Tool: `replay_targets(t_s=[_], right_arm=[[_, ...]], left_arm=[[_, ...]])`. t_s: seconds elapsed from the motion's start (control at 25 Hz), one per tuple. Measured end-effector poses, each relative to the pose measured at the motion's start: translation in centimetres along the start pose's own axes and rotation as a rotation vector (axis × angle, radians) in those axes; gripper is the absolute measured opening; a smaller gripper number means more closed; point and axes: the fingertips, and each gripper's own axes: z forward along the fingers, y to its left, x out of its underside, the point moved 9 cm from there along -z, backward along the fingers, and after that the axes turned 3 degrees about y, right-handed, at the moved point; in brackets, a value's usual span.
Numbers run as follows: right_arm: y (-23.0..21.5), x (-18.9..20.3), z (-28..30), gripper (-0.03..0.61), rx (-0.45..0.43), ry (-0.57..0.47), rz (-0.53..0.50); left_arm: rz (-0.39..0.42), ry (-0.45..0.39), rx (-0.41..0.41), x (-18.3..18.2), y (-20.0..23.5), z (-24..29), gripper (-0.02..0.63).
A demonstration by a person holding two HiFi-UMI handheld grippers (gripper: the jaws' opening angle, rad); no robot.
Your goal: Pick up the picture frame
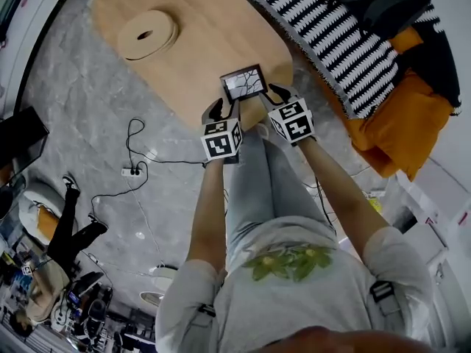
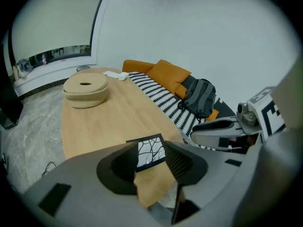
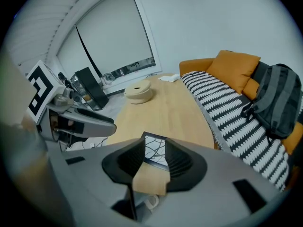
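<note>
**Head view.** The picture frame (image 1: 243,83) lies on the wooden table (image 1: 191,50), close to its near end. The left tongs (image 1: 224,109) and right tongs (image 1: 270,96) hang just short of the frame's near edge, one toward each near corner. Neither touches it.

**Left gripper view.** The left tongs (image 2: 152,167) are spread and hold nothing. The frame (image 2: 150,154) shows in the gap, just beyond the tips.

**Right gripper view.** The right tongs (image 3: 154,162) are likewise spread and empty. The frame (image 3: 155,150) sits just ahead of the gap.

**Handling.** The frame is probably light and stiff, with a smooth front that may be slippery and breakable. Grip the dark border at opposite edges, and keep off the front panel.
</note>
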Motion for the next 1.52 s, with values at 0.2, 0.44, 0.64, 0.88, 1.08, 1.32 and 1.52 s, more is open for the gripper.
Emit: replay_targets(t_s=[0.2, 0.44, 0.64, 0.88, 1.08, 1.32, 1.52], right_arm=[[-0.5, 0.6, 1.8, 0.121, -0.006, 0.036, -0.007], [-1.5, 1.1, 3.9, 0.124, -0.009, 0.063, -0.012], [-2.1, 2.2, 5.4, 0.127, -0.001, 0.087, -0.007], [-2.5, 3.2, 7.3, 0.13, 0.004, 0.102, -0.003], [-2.7, 3.7, 8.6, 0.13, 0.009, 0.123, -0.007], [-3.1, 4.6, 10.4, 0.137, 0.021, 0.166, -0.023], [-3.6, 5.0, 11.5, 0.14, 0.027, 0.178, 0.0]], left_arm=[[-0.005, 0.021, -0.023, 0.8, 0.9, 1.5, 0.173], [0.001, 0.047, -0.031, 1.1, 1.5, 3.8, 0.175], [0.003, 0.056, -0.033, 2.0, 1.9, 5.3, 0.175], [-0.003, 0.063, -0.043, 3.2, 2.6, 6.9, 0.175], [-0.01, 0.078, -0.048, 3.8, 3.3, 8.0, 0.175], [-0.026, 0.1, -0.053, 4.4, 4.2, 9.4, 0.175], [-0.014, 0.118, -0.066, 5.0, 4.9, 10.4, 0.175]])
